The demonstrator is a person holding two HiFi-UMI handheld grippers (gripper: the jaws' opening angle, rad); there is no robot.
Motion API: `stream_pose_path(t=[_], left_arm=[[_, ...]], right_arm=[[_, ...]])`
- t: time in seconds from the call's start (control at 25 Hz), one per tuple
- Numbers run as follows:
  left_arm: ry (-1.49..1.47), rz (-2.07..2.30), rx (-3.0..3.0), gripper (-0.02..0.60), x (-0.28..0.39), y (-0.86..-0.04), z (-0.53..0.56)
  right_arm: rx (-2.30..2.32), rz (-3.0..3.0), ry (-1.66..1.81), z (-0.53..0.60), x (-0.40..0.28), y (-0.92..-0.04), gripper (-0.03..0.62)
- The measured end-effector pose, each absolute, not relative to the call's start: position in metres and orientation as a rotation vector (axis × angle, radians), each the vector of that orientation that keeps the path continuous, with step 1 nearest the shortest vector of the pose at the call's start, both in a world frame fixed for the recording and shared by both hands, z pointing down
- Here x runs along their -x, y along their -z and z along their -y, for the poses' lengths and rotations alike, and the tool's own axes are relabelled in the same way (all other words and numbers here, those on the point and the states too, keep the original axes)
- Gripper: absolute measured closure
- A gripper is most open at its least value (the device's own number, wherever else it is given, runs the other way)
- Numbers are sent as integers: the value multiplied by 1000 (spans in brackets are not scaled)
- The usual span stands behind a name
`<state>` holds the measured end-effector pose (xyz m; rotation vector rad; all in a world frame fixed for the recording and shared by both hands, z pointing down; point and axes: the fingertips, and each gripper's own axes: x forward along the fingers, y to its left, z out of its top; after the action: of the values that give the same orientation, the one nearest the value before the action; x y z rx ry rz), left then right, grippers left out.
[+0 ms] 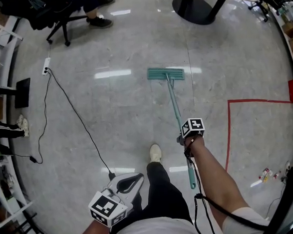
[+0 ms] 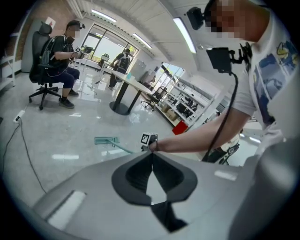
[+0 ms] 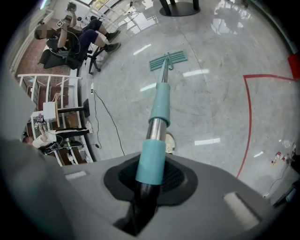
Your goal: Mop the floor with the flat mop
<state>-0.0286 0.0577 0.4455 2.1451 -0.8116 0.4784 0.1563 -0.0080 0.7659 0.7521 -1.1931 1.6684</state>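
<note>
The floor (image 1: pixel 111 106) is polished pale grey stone with faint veining, glossy enough to mirror the ceiling lights. A red tape line (image 1: pixel 229 128) marks a corner on it at the right. A table's round black base (image 1: pixel 194 8) stands at the far side, and a seated person's black office chair (image 1: pixel 62 22) is at the far left. The flat mop (image 1: pixel 165 74) lies with its teal rectangular head flat on the floor ahead. Its slim handle (image 1: pixel 176 107) (teal sleeves over bare metal tube) slants back to the right gripper (image 3: pixel 152 180), whose dark ribbed pads clamp it. The left gripper (image 2: pixel 152 164) hangs low by the person's leg, its jaws pressed together at the tips with nothing between. A thin black cable (image 1: pixel 76 119) snakes from a white power strip (image 1: pixel 46 66).
</note>
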Motion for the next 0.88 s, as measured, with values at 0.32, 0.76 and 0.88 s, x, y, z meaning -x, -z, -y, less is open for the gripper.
stream_pose_path(t=[0.32,0.76,0.88], left_arm=[[-470,864,-2100,577,32,-446,-45],[-491,836,-2098,577,33,-451,-44],[-496,824,-2108,577,35,-452,-49]], right_arm=[[-754,1214,-1642,70,-162,-771,536],[-767,1225,-1630,121,-169,-772,536],[-780,1231,-1638,117,-168,-770,537]])
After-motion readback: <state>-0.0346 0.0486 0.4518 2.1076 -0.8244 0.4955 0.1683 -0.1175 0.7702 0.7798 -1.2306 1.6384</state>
